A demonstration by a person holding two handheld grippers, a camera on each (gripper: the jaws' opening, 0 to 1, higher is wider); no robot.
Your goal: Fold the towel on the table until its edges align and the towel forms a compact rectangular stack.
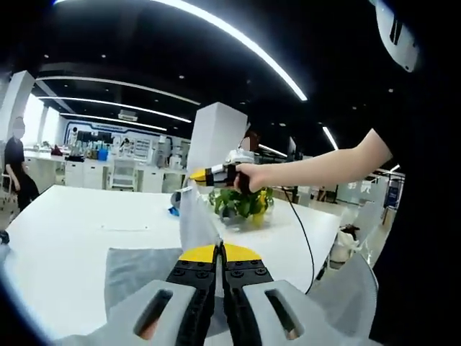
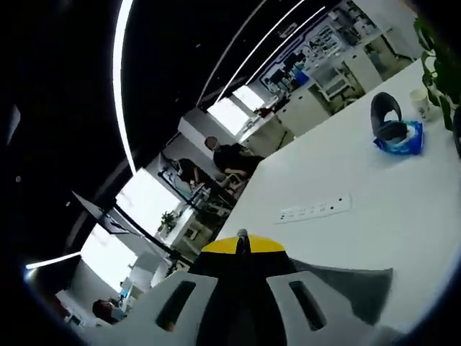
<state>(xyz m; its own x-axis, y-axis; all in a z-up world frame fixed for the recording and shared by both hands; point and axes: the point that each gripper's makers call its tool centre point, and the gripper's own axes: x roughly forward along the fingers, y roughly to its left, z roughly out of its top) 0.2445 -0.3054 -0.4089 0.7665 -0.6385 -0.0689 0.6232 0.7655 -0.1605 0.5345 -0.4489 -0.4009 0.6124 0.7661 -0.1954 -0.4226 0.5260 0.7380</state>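
Both tongs are clenched on a grey towel (image 1: 144,270), apparently at its corners: left tongs (image 1: 219,249) low, right tongs (image 1: 196,175) lifted above the white counter (image 1: 79,223).

The towel (image 1: 144,270) lies on the tabletop (image 1: 79,223), one part lifted up to the right claw (image 1: 193,175). Beyond it, near the tabletop's far edge, stands a plant (image 1: 241,203).

Dark ceiling with long curved light strips (image 1: 238,40), white table (image 1: 65,223), white pillar (image 1: 216,133), bright windows (image 2: 140,198), distant white counters (image 1: 94,173)
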